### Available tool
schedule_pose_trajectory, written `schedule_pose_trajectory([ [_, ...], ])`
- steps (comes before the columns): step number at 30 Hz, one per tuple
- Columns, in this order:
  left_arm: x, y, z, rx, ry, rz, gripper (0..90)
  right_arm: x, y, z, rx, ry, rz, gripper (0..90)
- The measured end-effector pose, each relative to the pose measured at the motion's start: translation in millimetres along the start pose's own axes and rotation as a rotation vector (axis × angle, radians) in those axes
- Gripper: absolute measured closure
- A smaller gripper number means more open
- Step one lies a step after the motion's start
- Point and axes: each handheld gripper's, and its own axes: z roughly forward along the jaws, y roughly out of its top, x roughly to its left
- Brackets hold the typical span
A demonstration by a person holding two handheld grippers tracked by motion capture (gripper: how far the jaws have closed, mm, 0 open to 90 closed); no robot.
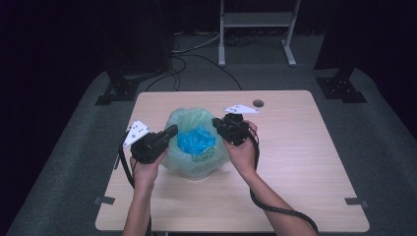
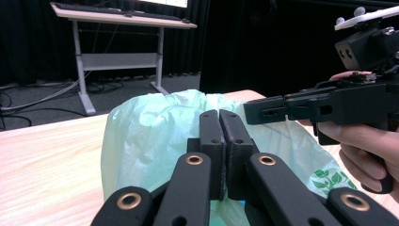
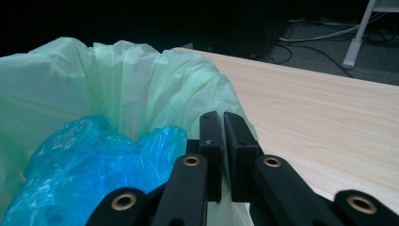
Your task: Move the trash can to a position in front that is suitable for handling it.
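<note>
A pale green plastic bag point(image 1: 194, 164) stands open in the middle of the wooden table point(image 1: 295, 147), with crumpled blue plastic point(image 1: 195, 140) inside it. My left gripper point(image 1: 171, 130) is at the bag's left rim. In the left gripper view its jaws point(image 2: 219, 117) are shut, with the green film point(image 2: 146, 132) pinched between them. My right gripper point(image 1: 216, 123) is at the bag's right rim. In the right gripper view it point(image 3: 222, 120) is shut on the thin rim of the bag point(image 3: 127, 80), beside the blue plastic point(image 3: 94, 160). The right gripper point(image 2: 247, 113) also shows across the bag from the left one.
A small round hole point(image 1: 257, 103) lies in the tabletop behind the right gripper. Two black stand bases point(image 1: 118, 91) point(image 1: 342, 88) flank the table's far corners on the grey floor. A white desk frame point(image 1: 255, 19) and cables sit farther back.
</note>
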Motion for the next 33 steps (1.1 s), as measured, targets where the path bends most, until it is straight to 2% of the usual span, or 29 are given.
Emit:
schedule_pose_trajectory([
  [19, 0.9, -1.8, 1.5, 0.001, -0.010, -0.012, 88.9, -6.4, 3.4, 4.0, -0.006, 0.026, 0.043, 87.6],
  [28, 1.2, -1.4, 0.5, -0.007, -0.014, -0.018, 88.9, -6.3, 9.3, 1.0, -0.023, 0.028, 0.045, 90.0],
  [33, 1.0, -1.5, 0.7, -0.010, -0.017, -0.021, 89.0, -4.8, 11.0, -1.0, -0.022, 0.050, 0.047, 90.0],
])
